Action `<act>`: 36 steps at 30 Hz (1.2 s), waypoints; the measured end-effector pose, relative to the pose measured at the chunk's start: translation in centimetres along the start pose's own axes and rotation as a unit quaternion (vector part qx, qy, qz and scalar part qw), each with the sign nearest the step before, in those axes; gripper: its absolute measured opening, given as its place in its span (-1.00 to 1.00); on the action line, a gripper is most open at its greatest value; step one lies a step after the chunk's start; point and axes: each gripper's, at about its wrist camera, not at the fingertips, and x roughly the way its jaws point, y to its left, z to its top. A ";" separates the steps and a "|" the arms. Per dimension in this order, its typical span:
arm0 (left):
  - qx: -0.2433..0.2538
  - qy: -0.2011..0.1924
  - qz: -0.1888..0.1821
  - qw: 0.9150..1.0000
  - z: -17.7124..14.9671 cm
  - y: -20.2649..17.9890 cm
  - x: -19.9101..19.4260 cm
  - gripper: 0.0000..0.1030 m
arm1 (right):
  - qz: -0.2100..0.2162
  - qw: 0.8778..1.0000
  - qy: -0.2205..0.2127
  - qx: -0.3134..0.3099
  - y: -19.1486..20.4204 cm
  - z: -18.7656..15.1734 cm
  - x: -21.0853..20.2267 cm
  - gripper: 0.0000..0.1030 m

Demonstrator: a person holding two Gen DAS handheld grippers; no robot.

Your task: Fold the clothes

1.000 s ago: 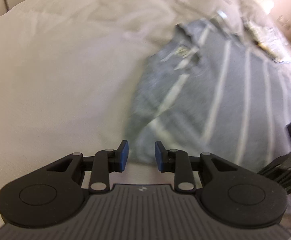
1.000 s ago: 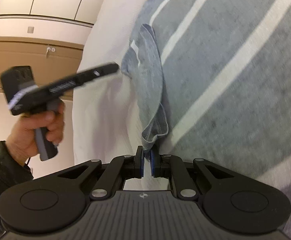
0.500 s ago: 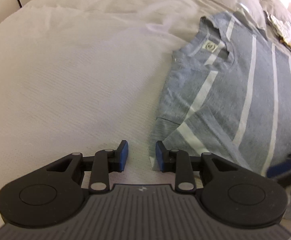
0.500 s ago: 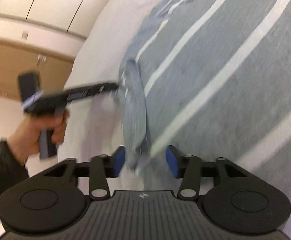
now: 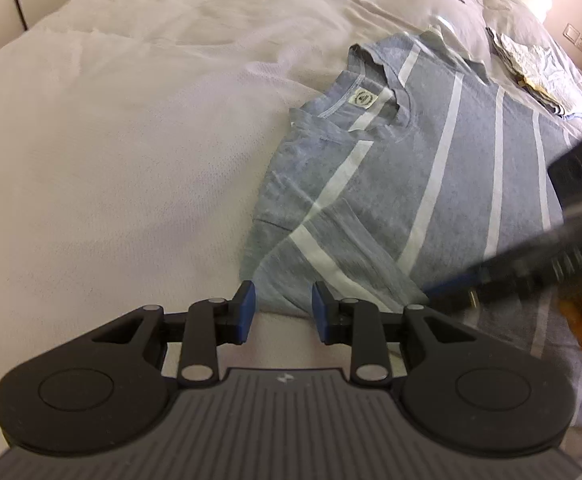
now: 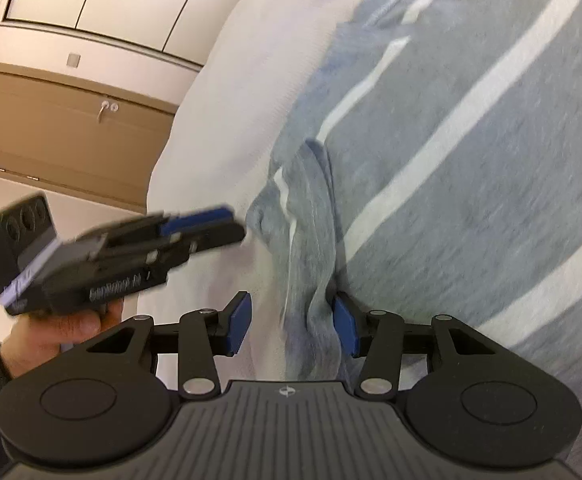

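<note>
A grey-blue T-shirt with white stripes (image 5: 431, 184) lies flat on a white bed, its collar label at the far end. Its near sleeve is folded in over the body (image 5: 331, 248). My left gripper (image 5: 282, 314) is open and empty, just short of the shirt's near corner. In the right wrist view the shirt (image 6: 471, 140) fills the right side, with a bunched sleeve fold (image 6: 311, 240) running down between the jaws of my right gripper (image 6: 293, 322), which is open around it. The left gripper (image 6: 195, 224) shows there too, blurred, at the sleeve's edge.
The white bedcover (image 5: 111, 140) spreads wide to the left of the shirt. Another folded patterned garment (image 5: 531, 68) lies at the far right by the pillows (image 5: 451, 4). Brown and white cabinets (image 6: 63, 128) stand beyond the bed's edge.
My right gripper has opened and let go of the sleeve. The left gripper, open throughout, has come back to the shirt's near corner.
</note>
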 end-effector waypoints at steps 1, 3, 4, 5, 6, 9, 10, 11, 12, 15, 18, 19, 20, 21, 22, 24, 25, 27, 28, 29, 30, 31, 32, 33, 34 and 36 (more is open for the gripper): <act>-0.012 -0.006 0.004 1.000 -0.5 -0.6 -0.7 -0.50 | -0.002 1.000 -0.003 -0.002 0.0 0.4 -0.3 -0.06; -0.032 -0.008 0.016 0.999 -1.6 -2.3 -1.6 -0.50 | -0.005 1.000 -0.012 -0.007 -0.2 1.6 -0.8 -0.06; -0.029 -0.007 0.031 0.999 -2.1 -3.7 -1.6 -0.50 | -0.005 1.000 -0.008 -0.015 -0.3 2.4 -0.8 -0.06; -0.019 -0.006 0.050 0.999 -2.5 -5.3 -1.3 -0.50 | -0.005 1.000 -0.004 -0.023 -0.3 3.3 -0.8 -0.06; -0.008 -0.004 0.069 0.998 -3.0 -6.9 -1.0 -0.47 | -0.006 0.999 0.001 -0.033 -0.3 4.1 -0.7 -0.05; 0.023 0.000 0.126 0.992 -4.2 -11.7 -0.2 -0.26 | -0.008 0.996 0.040 -0.080 0.5 6.3 0.7 -0.05; 0.033 0.001 0.144 0.989 -4.7 -13.3 0.1 -0.20 | -0.009 0.994 0.052 -0.092 0.8 6.9 1.2 -0.05; 0.044 0.003 0.163 0.986 -5.1 -14.9 0.3 -0.16 | -0.009 0.992 0.064 -0.105 1.1 7.6 1.7 -0.04; 0.054 0.004 0.182 0.982 -5.5 -16.5 0.6 -0.16 | -0.009 0.990 0.075 -0.115 1.4 8.2 2.3 -0.03; 0.085 0.008 0.237 0.968 -6.8 -21.3 1.4 -0.16 | 0.005 0.987 0.112 -0.116 1.8 8.9 3.9 -0.05; 0.159 0.019 0.303 0.939 -7.5 -23.4 3.0 -0.22 | -0.014 0.984 0.110 -0.139 2.8 9.2 4.2 -0.14; 0.181 0.017 0.314 0.932 -7.6 -23.7 3.3 -0.25 | -0.019 0.984 0.106 -0.144 3.0 9.3 4.2 -0.15; 0.203 0.015 0.324 0.924 -7.7 -24.0 3.6 -0.29 | -0.024 0.983 0.104 -0.149 3.2 9.4 4.2 -0.16; 0.224 0.014 0.329 0.917 -7.8 -24.2 3.9 -0.29 | -0.024 0.982 0.109 -0.150 3.2 9.5 4.2 -0.17; 0.245 0.013 0.330 0.912 -7.9 -24.4 4.2 -0.32 | -0.024 0.981 0.114 -0.153 3.2 9.5 4.4 -0.17; 0.261 0.017 0.324 0.909 -7.9 -24.4 4.7 -0.54 | -0.030 0.979 0.122 -0.162 3.3 9.4 4.6 -0.19; 0.256 0.023 0.319 0.912 -7.9 -24.2 4.9 -0.84 | -0.033 0.979 0.123 -0.162 3.2 9.3 4.7 -0.21; 0.237 0.029 0.316 0.918 -7.8 -23.7 5.0 -0.97 | -0.040 0.978 0.126 -0.163 3.1 9.2 4.9 -0.37; 0.215 0.026 0.322 0.922 -7.7 -23.4 4.7 -0.97 | -0.046 0.977 0.128 -0.164 3.2 9.2 5.0 -0.47; 0.190 0.022 0.334 0.923 -7.7 -23.1 4.2 -0.97 | -0.052 0.976 0.131 -0.166 3.3 9.1 5.2 -0.73; 0.161 0.018 0.345 0.925 -7.7 -22.8 3.7 -0.97 | -0.052 0.975 0.136 -0.167 3.5 9.0 5.4 -0.85; 0.129 0.015 0.354 0.926 -7.6 -22.4 3.1 -0.97 | -0.050 0.974 0.141 -0.170 3.9 8.9 5.6 -0.87; 0.100 0.010 0.362 0.927 -7.6 -22.3 2.7 -0.97 | -0.034 0.972 0.150 -0.177 4.6 8.6 5.8 -0.90; 0.074 0.005 0.370 0.926 -7.5 -22.2 2.2 -0.97 | -0.010 0.969 0.159 -0.186 5.3 8.7 6.0 -0.91; 0.052 -0.001 0.373 0.926 -7.3 -22.3 1.9 -0.97 | 0.013 0.966 0.168 -0.195 6.0 8.7 6.2 -0.92; 0.031 -0.015 0.377 0.926 -6.8 -22.9 1.5 -0.97 | 0.046 0.961 0.179 -0.208 7.3 8.3 6.7 -0.93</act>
